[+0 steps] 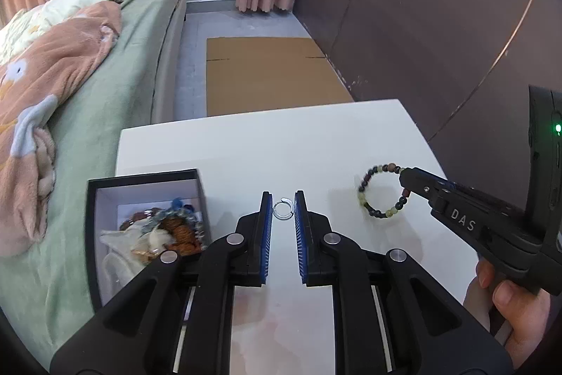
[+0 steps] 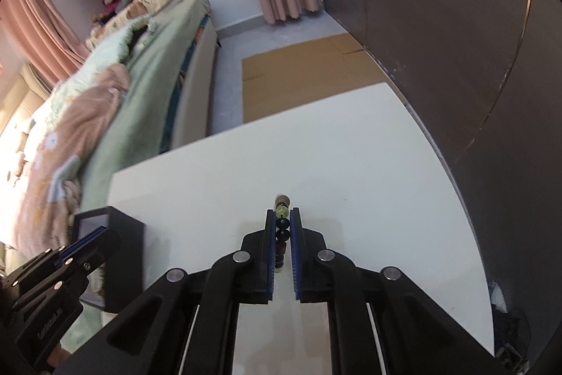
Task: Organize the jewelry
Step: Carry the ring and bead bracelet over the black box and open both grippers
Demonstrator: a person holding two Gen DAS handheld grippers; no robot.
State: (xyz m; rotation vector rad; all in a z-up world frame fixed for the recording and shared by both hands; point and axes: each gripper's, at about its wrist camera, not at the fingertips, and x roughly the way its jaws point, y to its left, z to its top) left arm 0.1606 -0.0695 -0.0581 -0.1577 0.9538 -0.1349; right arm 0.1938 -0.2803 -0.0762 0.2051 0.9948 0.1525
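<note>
Left wrist view shows us our left gripper [image 1: 283, 199] low over the white surface [image 1: 246, 150], its blue-padded fingers [image 1: 267, 224] set a little apart with a small silver ring [image 1: 283, 209] lying on the surface between their tips. We cannot tell whether the pads touch the ring; a thin gap seems to show on each side. To the left, near us, stands a black jewelry box [image 1: 92, 234] with a white lining, open on top and already holding a heap of beads and other pieces. To the right, our right gripper [image 1: 404, 180] comes in from the near right edge, and from its tips a beaded bracelet [image 1: 365, 199] of dark, brown and pale green beads hangs as a loop above the surface.

From the right wrist view we see the right gripper [image 2: 283, 220] with its fingers [image 2: 269, 252] drawn close together and clamped on the bracelet [image 2: 282, 234], a line of beads running between the blue pads and past their tips. The left gripper [image 2: 89, 239] and the box [image 2: 124, 255] show at the left edge. A bed [image 1: 116, 101] with green sheet lies left of the surface, and flattened cardboard [image 1: 270, 72] lies on the floor beyond.
</note>
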